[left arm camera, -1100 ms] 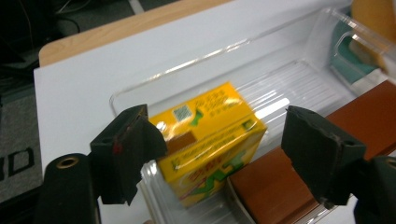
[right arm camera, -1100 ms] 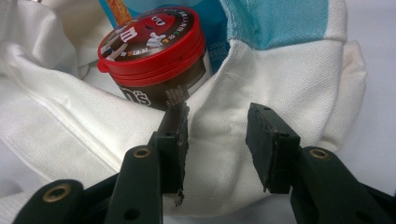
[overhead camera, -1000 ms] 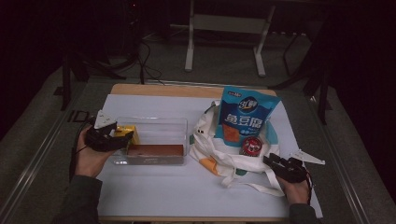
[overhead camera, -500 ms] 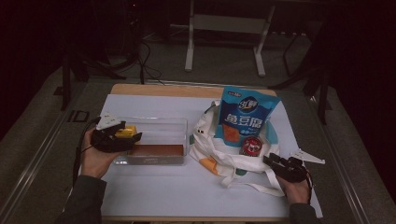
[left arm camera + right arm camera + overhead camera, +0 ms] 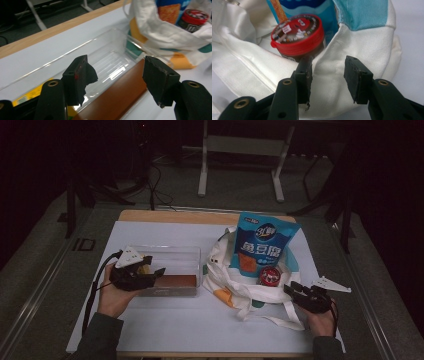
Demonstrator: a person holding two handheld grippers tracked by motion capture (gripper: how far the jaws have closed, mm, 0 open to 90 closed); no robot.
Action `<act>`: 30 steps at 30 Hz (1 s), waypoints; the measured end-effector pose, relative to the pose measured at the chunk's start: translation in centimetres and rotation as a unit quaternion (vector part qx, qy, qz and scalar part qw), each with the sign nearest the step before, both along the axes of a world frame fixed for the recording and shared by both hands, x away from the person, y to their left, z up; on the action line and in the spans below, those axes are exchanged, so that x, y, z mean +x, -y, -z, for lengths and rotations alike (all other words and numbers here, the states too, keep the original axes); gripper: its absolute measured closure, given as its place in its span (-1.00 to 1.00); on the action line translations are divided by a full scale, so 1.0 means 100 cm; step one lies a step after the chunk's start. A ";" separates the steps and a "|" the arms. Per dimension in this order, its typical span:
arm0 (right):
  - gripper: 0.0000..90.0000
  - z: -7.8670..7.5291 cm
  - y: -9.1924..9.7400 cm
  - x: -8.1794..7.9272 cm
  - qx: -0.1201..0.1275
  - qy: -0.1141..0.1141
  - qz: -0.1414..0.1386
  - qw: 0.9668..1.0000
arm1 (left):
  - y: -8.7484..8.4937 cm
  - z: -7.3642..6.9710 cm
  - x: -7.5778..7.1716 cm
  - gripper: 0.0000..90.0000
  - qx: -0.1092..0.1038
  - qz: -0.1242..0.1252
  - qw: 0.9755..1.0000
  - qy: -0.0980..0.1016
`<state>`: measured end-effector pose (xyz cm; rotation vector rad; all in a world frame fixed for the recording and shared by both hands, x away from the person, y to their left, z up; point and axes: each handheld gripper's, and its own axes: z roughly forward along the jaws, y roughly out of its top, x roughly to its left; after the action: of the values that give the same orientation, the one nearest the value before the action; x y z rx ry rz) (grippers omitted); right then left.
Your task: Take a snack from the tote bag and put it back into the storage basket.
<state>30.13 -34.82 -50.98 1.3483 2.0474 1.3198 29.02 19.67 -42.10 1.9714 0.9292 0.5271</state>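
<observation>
A clear plastic box [image 5: 172, 262] stands left of centre with a brown bar [image 5: 176, 281] along its near wall and a yellow packet [image 5: 145, 269] at its left end. My left gripper [image 5: 154, 274] hovers over that left end, pointing right. Its jaws have just been closing, and in the left gripper view the left gripper [image 5: 116, 62] is still open with nothing between the pads, above the brown bar [image 5: 117, 98]. My right gripper [image 5: 328, 61] is open, its jaws straddling the cloth rim of a white tote bag [image 5: 352, 42] beside a red-lidded tub [image 5: 297, 35].
The tote bag [image 5: 235, 285] lies right of the box, with a blue snack pouch [image 5: 262, 245] and the red-lidded tub [image 5: 270, 276] in its mouth. Its straps trail toward the front edge. A white sheet [image 5: 200, 325] covers the wooden table.
My left gripper has moved right, from the box's left end to over its interior, and its jaws have narrowed. The right gripper has stayed at the bag's edge.
</observation>
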 end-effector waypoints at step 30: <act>0.29 -0.059 -0.004 0.028 -0.023 0.031 -0.023 0.999 | 0.033 0.044 -0.033 0.12 -0.034 0.110 0.993 -0.030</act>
<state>32.95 -34.39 -45.07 1.2315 2.0657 1.3079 25.77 16.41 -46.54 2.0061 0.7438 0.3088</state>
